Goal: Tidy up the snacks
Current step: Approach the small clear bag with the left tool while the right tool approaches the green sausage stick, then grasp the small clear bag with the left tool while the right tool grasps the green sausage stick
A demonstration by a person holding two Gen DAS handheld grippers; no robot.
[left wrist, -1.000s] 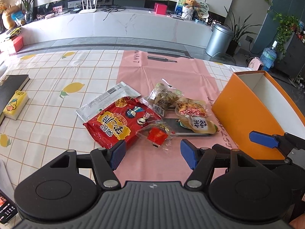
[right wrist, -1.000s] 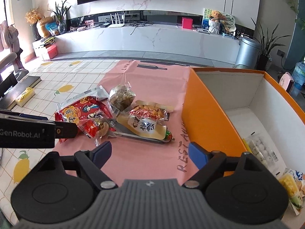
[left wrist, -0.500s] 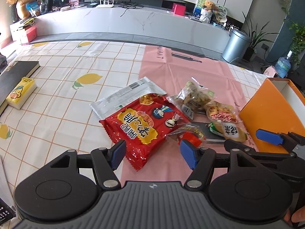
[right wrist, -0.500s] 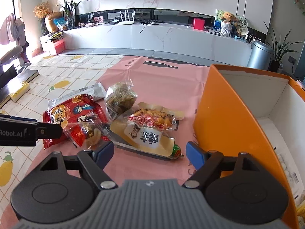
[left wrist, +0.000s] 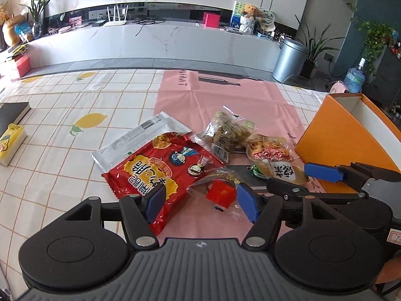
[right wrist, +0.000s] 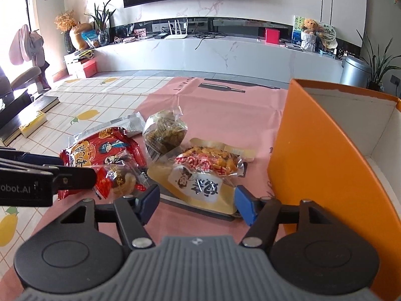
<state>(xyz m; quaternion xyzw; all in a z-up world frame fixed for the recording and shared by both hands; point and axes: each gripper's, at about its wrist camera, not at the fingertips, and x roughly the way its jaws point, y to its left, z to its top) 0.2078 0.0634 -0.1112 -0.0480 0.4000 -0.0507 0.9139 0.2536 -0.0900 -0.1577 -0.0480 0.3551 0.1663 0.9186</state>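
A loose pile of snack packets is spread on the pink mat (left wrist: 225, 100) of the table (left wrist: 62, 130), just left of the orange box (right wrist: 313, 150), which stands open at the right.

The right gripper (right wrist: 196, 200) is lowered over the yellow packet (right wrist: 200, 183) with the printed label. This packet lies directly ahead of the gripper, its near end framed by the two blue fingertips and its long axis running away toward the far side of the table, roughly along the line in which the gripper points. The jaws are closing, with the packet between them, but no pressing of the pads on it can be made out. The box wall stands just beside the right fingertip, so the carry to the box is judged to be short.

The left gripper (left wrist: 201, 202) is held open above the near edge of the pile. The small clear packet with the red square (left wrist: 220, 190) lies just inside its right fingertip, and the large red packet (left wrist: 160, 173) is overlapped by its left fingertip; neither is seen to be clamped. The red packet's long axis runs diagonally, from near left to far right.

For the yellow packet, the right gripper is the nearer of the two and also the nearer to the box.
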